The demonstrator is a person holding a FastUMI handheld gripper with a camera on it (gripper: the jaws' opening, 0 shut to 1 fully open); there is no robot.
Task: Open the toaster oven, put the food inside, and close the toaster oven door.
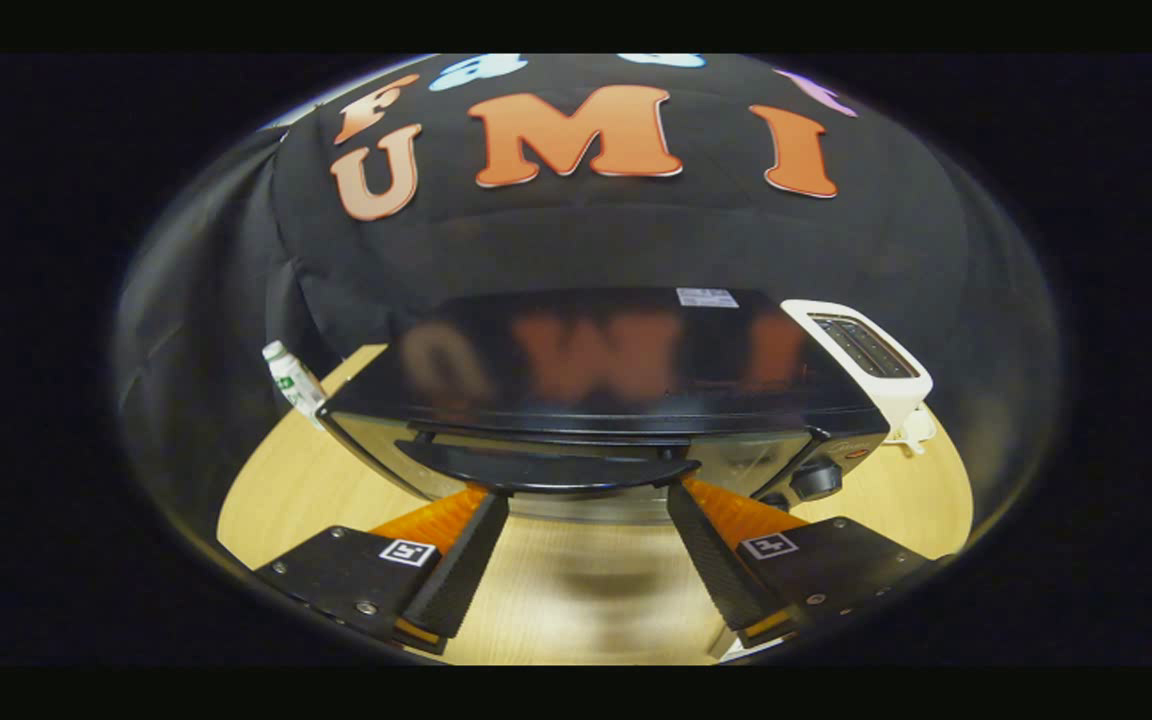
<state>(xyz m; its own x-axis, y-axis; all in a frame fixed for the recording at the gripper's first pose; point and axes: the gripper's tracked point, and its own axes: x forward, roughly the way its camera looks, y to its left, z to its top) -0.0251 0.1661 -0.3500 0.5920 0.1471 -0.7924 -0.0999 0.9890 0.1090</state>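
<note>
Gripper point(586, 492) spread wide, its two black ribbed fingers point(464, 560) reaching the curved black door handle point(546, 468), holding nothing.
One black glossy-topped toaster oven point(616, 400) stands just ahead on the pale wooden table point(296, 490), door shut; two black knobs point(816, 480) sit beside the door. One white slot toaster point(871, 360) is on one side, one small white bottle point(293, 378) on the other; labels unreadable.

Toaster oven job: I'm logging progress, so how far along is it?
Nothing looks done yet: the toaster oven door appears shut. In hand: the open gripper has its fingertips right up at the door handle, one towards each end, not clamping it. Left: pull the door open, put the food in, close it.
</note>
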